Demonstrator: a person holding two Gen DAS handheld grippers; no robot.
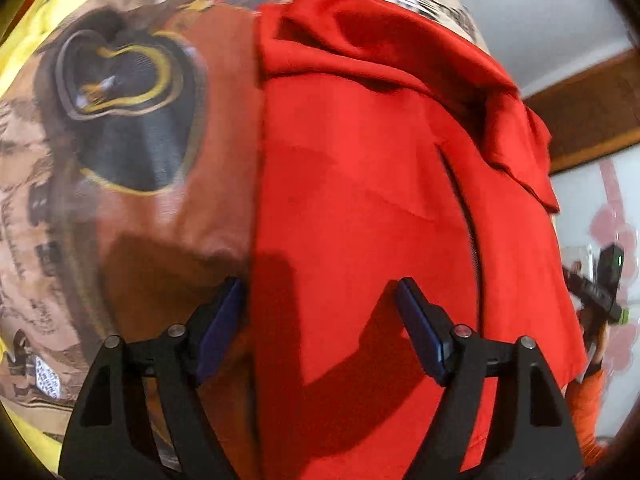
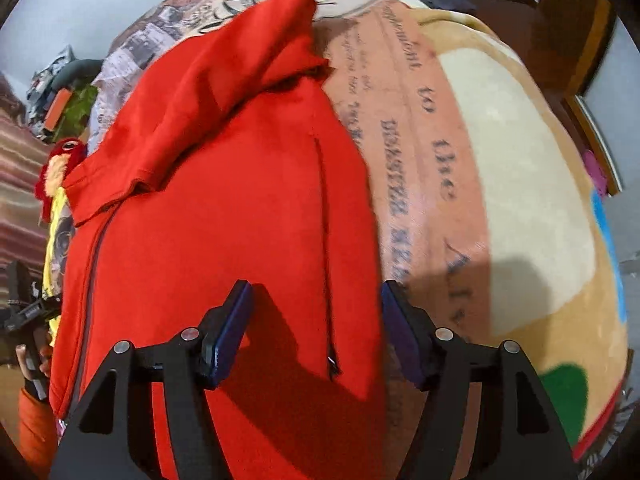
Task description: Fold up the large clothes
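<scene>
A large red garment (image 1: 360, 208) lies spread on a printed blanket (image 1: 132, 208), with a sleeve folded across its upper part. My left gripper (image 1: 320, 292) is open and empty, hovering over the garment's left edge. In the right wrist view the same red garment (image 2: 224, 200) shows a zip down its left side and a slit pocket. My right gripper (image 2: 316, 296) is open and empty above the garment's right edge, its right finger over the blanket (image 2: 500, 168).
The right gripper's body (image 1: 600, 284) and the person's orange sleeve show at the right of the left wrist view. The left gripper (image 2: 24, 312) shows at the left edge of the right wrist view. A red plush toy (image 2: 60, 160) and clutter lie beyond the bed. Wooden furniture (image 1: 592, 112) stands behind.
</scene>
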